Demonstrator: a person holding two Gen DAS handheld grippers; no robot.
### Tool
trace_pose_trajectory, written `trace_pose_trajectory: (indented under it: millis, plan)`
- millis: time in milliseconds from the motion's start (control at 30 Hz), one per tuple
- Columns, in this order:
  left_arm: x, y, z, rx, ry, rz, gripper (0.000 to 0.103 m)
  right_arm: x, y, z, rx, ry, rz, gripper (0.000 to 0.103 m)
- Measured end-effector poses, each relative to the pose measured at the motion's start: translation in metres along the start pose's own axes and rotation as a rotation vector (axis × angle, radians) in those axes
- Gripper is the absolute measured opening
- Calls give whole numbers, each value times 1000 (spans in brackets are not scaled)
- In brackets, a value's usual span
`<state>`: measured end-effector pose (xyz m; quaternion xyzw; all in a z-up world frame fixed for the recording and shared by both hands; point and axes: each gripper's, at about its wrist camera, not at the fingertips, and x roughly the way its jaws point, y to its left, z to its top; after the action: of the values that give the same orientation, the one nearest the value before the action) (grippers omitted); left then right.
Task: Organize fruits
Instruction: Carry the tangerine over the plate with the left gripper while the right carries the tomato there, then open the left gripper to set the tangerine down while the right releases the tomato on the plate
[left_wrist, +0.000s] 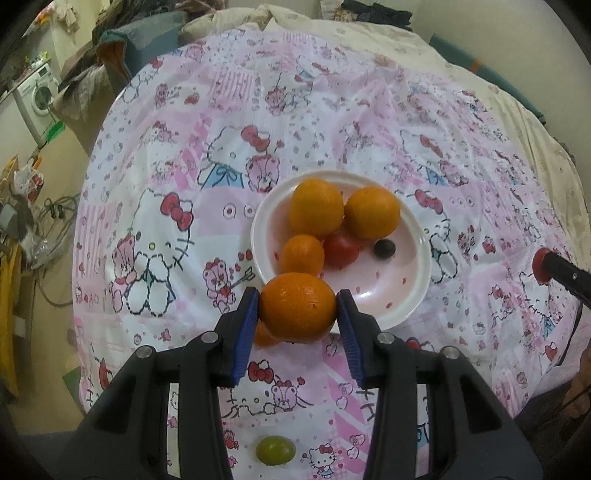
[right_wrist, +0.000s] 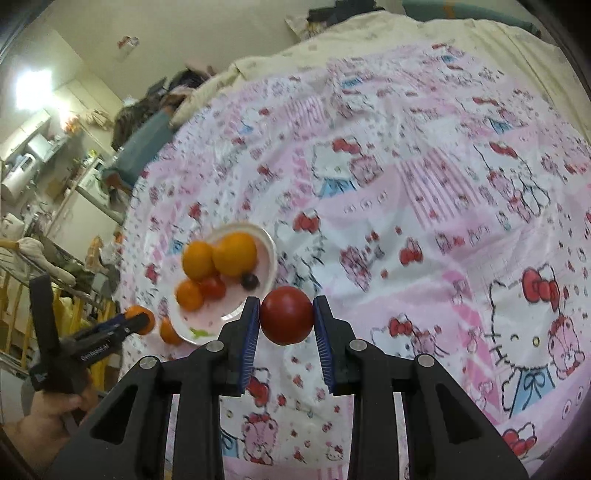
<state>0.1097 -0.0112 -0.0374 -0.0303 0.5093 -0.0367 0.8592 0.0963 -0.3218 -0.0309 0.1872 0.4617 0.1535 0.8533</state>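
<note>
A white plate (left_wrist: 402, 291) on the Hello Kitty cloth holds two large oranges (left_wrist: 316, 211), a small orange (left_wrist: 301, 254), a small tomato (left_wrist: 342, 249) and a dark grape (left_wrist: 384, 248). My left gripper (left_wrist: 297, 307) is shut on an orange (left_wrist: 297, 306) at the plate's near rim. Another small orange (left_wrist: 264, 335) lies partly hidden under it. A green grape (left_wrist: 275, 449) lies on the cloth close to me. My right gripper (right_wrist: 286, 320) is shut on a red tomato (right_wrist: 286, 314), held right of the plate (right_wrist: 269, 254).
The pink cloth (left_wrist: 332, 110) covers a bed with cream bedding (left_wrist: 369, 33) behind. Clothes and a washing machine (left_wrist: 37, 99) stand at the left. The right gripper with its tomato shows at the right edge of the left wrist view (left_wrist: 543, 266).
</note>
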Motion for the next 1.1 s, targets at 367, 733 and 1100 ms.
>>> trace_pose_trajectory:
  millis: [367,733,1100]
  plan:
    - [-9,4,3,13,-45,9,38,8,30,21,-59,-20,86,31]
    - [9,8,7,-6,7,-17,38,47,43,45,-75,56,120,31]
    - [45,-30,11,65,84,-78,38,121,38,47,-90,239,91,31]
